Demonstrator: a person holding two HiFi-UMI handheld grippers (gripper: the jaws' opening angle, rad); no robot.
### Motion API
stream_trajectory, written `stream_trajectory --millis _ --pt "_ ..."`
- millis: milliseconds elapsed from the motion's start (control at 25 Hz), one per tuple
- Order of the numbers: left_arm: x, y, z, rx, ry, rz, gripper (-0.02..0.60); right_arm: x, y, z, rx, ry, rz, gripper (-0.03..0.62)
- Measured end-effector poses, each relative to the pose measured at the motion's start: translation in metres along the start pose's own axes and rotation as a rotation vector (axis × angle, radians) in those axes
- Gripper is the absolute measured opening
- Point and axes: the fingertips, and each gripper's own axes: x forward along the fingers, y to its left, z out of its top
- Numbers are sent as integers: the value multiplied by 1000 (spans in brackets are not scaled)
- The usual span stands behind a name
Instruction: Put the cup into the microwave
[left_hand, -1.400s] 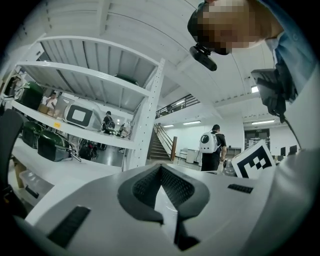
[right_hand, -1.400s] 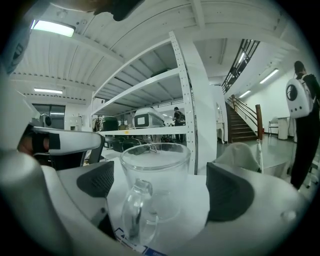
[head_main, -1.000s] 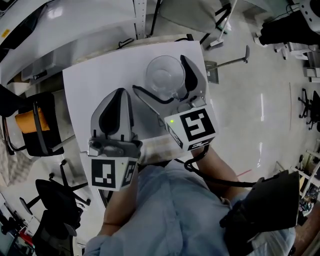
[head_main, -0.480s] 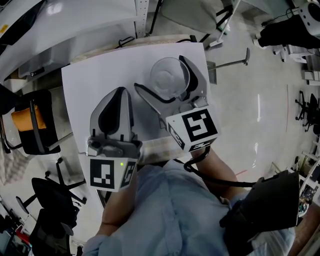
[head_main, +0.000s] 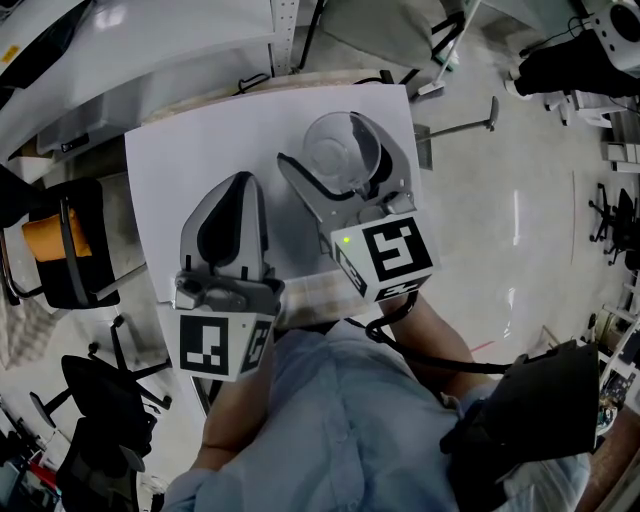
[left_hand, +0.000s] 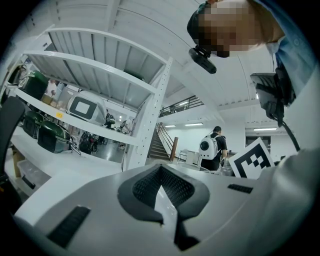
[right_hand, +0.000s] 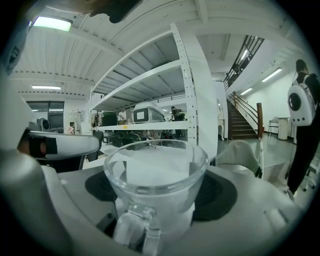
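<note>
Nearest in the head view: 1 person's light-blue shirt (head_main: 330, 420). Just past it we count 2 marker cubes, the left cube (head_main: 225, 347) and the right cube (head_main: 385, 258), 1 per gripper.

Next out, the left gripper (head_main: 240, 183) is clenched, its 2 jaws pressed together pad to pad. It sits over the near-left part of the 1 white table (head_main: 180, 150), beside the right gripper and apart from the cup.

The right gripper (head_main: 322, 138) has just been closing its 2 jaws. 1 clear glass cup (head_main: 335, 152) stands btwn them. In the right gripper view the 2 dark pads (right_hand: 220, 197) sit against the cup's sides, so we read it as grasping the cup. The cup is upright over the table's far-right part, w/ its 1 handle (right_hand: 134, 231) turned toward that gripper's camera. We can't tell if its base rests on the top.

Beyond the table there's pale floor (head_main: 500, 230) and at least 2 dark office chairs (head_main: 70, 250) off to the left.

Farther off, in the gripper views, we see:
- 1 white shelf rack (right_hand: 197, 100)
- 1 white boxy appliance (left_hand: 86, 107) w/ a dark front on a shelf; we can't tell if it's the microwave
- 1 staircase (right_hand: 242, 120)
- 1 standing person w/ a white backpack (left_hand: 216, 148), farthest of all
</note>
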Motion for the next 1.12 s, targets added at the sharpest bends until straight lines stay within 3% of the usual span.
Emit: stream_trajectory --millis 640,1120 --pt "-22 -20 -5 31 12 -3 5 -7 3 -2 8 -9 20 390" --pt "-62 -56 0 51 -26 4 5 -58 22 1 -4 -53 45 390"
